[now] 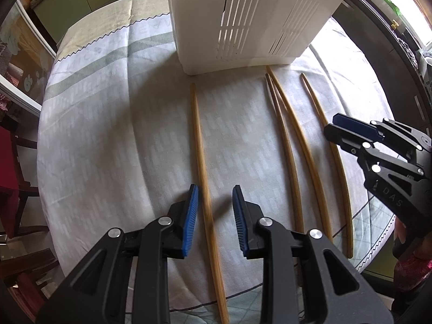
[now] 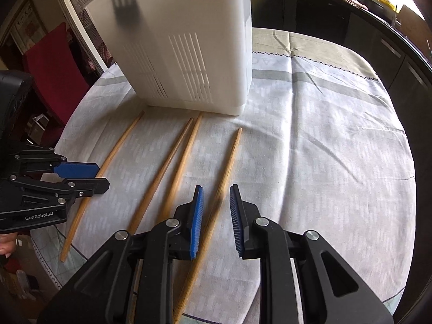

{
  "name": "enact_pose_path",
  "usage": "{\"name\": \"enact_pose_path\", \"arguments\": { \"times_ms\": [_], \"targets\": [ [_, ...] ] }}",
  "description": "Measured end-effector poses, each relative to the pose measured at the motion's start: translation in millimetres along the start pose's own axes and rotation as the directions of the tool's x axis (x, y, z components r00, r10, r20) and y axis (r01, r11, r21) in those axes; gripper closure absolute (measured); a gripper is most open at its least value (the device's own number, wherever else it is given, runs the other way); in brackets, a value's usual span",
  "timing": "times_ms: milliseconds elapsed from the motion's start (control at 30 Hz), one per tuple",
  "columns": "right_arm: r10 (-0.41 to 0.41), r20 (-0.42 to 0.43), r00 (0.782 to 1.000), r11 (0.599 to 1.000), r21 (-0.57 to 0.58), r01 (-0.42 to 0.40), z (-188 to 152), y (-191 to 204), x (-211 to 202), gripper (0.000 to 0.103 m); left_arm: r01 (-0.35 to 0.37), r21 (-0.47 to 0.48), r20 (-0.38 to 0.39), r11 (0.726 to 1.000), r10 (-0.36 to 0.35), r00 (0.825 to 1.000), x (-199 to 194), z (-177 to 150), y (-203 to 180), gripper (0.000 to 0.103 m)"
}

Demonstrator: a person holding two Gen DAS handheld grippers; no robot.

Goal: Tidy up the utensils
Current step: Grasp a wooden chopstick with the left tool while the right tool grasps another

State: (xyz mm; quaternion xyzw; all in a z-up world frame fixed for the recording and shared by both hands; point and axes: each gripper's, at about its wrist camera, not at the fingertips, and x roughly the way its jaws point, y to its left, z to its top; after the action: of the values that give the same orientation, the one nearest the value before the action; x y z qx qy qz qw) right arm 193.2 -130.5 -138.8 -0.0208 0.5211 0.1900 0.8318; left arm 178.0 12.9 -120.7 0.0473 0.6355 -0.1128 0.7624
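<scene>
Four wooden chopsticks lie side by side on the cloth in front of a white slotted utensil holder (image 1: 243,21) (image 2: 183,54). My left gripper (image 1: 215,187) (image 2: 104,176) is open and points down over the leftmost chopstick (image 1: 199,162) (image 2: 108,167), which runs between its blue pads (image 1: 190,221) with a gap on each side. My right gripper (image 2: 216,187) (image 1: 330,125) is open in the same way astride the rightmost chopstick (image 2: 229,162) (image 1: 337,162). The two middle chopsticks (image 1: 286,140) (image 2: 172,167) lie close together, free of both grippers.
A white and grey tablecloth (image 1: 108,135) (image 2: 310,148) covers the round table, whose edge curves close behind both grippers. A fork's dark outline (image 2: 124,2) shows through the holder's wall. A red chair (image 2: 54,62) stands off the table's left side, with dark cabinets (image 2: 351,27) beyond.
</scene>
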Motion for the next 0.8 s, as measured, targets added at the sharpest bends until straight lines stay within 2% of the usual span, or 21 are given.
{"name": "enact_pose_path", "arguments": {
  "times_ms": [133, 200, 267, 333, 367, 700, 733, 800],
  "targets": [
    [-0.041, -0.003, 0.999, 0.999, -0.035, 0.041, -3.9, 10.3, 6.1, 0.077, 0.003, -0.008, -0.021, 1.000, -0.003, 1.000, 1.5, 5.3, 1.3, 0.077],
    [-0.073, 0.003, 0.997, 0.995, -0.064, 0.073, -5.7, 17.4, 7.1, 0.076, 0.007, -0.004, -0.030, 1.000, -0.008, 1.000, 2.4, 8.4, 0.4, 0.073],
    [-0.081, 0.002, 0.997, 0.994, -0.076, 0.081, -4.5, 18.7, 8.6, 0.081, 0.004, -0.001, -0.034, 1.000, -0.005, 0.999, 3.1, 10.6, -2.1, 0.070],
    [-0.083, 0.004, 0.997, 0.994, -0.074, 0.083, -1.7, 19.4, 10.1, 0.092, -0.004, 0.007, -0.033, 1.000, 0.004, 0.999, 4.6, 12.9, -6.5, 0.070],
    [-0.077, 0.001, 0.997, 0.995, -0.070, 0.077, 0.6, 18.3, 11.0, 0.093, -0.004, 0.002, -0.032, 1.000, 0.004, 0.999, 5.2, 14.7, -7.2, 0.070],
    [-0.068, -0.068, 0.995, 0.993, -0.105, 0.060, 22.4, 16.9, 19.3, 0.094, -0.037, -0.007, -0.032, 0.999, 0.037, 0.999, 12.8, 49.3, -11.8, 0.070],
    [-0.069, -0.066, 0.995, 0.992, -0.112, 0.061, 23.2, 17.3, 19.2, 0.094, -0.045, -0.004, -0.029, 0.999, 0.045, 0.999, 12.9, 51.1, -12.2, 0.075],
    [-0.060, -0.066, 0.996, 0.993, -0.110, 0.053, 23.6, 16.5, 19.2, 0.094, -0.046, -0.013, -0.025, 0.999, 0.046, 0.999, 13.4, 54.5, -9.5, 0.097]
  ]
}}
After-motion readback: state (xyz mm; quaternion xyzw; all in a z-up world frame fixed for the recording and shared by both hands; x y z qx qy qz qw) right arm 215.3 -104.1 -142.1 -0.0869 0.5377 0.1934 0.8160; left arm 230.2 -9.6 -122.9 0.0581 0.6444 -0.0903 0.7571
